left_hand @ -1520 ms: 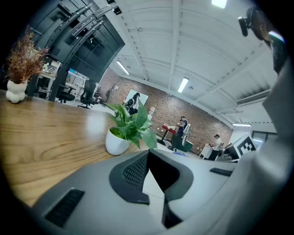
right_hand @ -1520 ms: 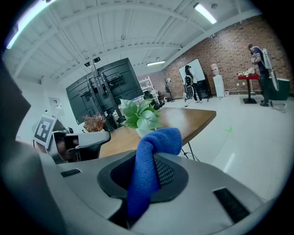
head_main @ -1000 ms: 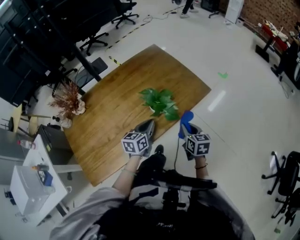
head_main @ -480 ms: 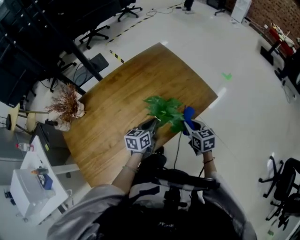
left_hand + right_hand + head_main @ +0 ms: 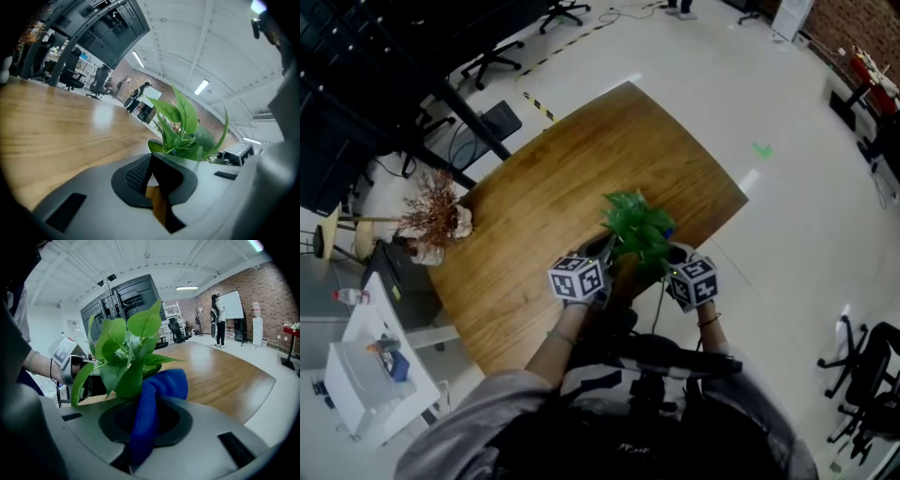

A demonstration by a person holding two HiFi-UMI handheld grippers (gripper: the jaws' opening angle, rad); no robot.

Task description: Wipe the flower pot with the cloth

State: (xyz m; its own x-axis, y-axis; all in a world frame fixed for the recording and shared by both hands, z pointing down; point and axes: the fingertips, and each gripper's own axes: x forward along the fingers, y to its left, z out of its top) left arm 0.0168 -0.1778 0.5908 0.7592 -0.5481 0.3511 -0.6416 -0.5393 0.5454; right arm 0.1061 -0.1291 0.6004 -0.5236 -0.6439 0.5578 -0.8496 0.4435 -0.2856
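Observation:
A green leafy plant (image 5: pixel 636 225) in a white flower pot (image 5: pixel 185 162) stands near the front edge of the wooden table (image 5: pixel 544 187). My left gripper (image 5: pixel 602 251) reaches the pot from the left. In the left gripper view its jaws (image 5: pixel 152 176) are closed on the pot's rim. My right gripper (image 5: pixel 672 253) comes in from the right, shut on a blue cloth (image 5: pixel 154 399). The cloth's top is pressed in under the leaves (image 5: pixel 126 348). The pot's side is hidden in the right gripper view.
A dried flower arrangement (image 5: pixel 436 202) sits at the table's left corner. Office chairs (image 5: pixel 492 66) stand beyond the table, and a white cabinet (image 5: pixel 366 375) is at the lower left. A person (image 5: pixel 216 319) stands far off by a whiteboard.
Both grippers have moved forward to the plant. The blue cloth, earlier held up clear beside the plant, now sits against it under the leaves. The left jaws have reached the pot.

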